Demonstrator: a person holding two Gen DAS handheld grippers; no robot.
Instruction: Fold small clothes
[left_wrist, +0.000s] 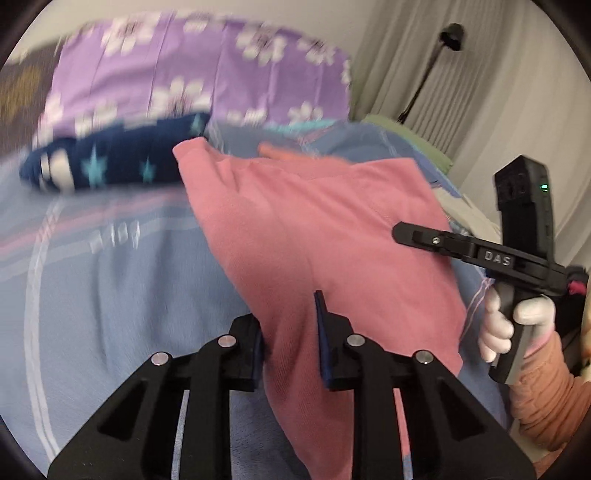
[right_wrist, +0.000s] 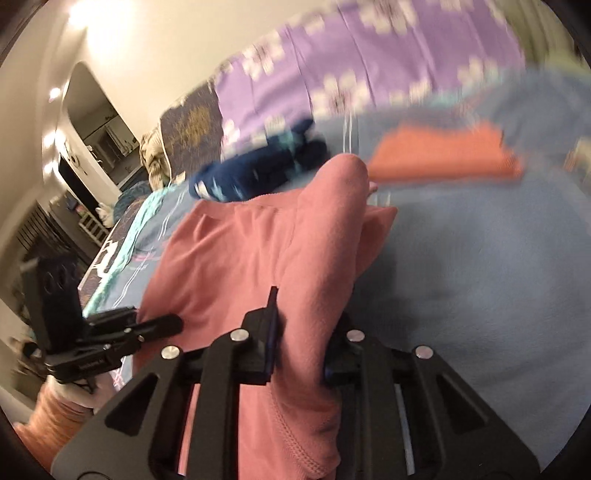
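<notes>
Two grippers each grasp the pink garment (left_wrist: 325, 236): left gripper (left_wrist: 290, 332) clamps one edge, right gripper (right_wrist: 301, 332) another, cloth raised over the blue bedspread (left_wrist: 110, 288). An orange piece (right_wrist: 443, 155) lies apparently folded behind; a navy star-print piece (left_wrist: 110, 166) looks bunched. Judgement: fold underway, more left.

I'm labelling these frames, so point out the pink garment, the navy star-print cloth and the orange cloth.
pink garment (left_wrist: 314, 229): left wrist view, middle of its flat panel.
navy star-print cloth (left_wrist: 110, 162): left wrist view, centre of the bundle by the stars.
orange cloth (right_wrist: 443, 155): right wrist view, middle of the blurred patch.
</notes>
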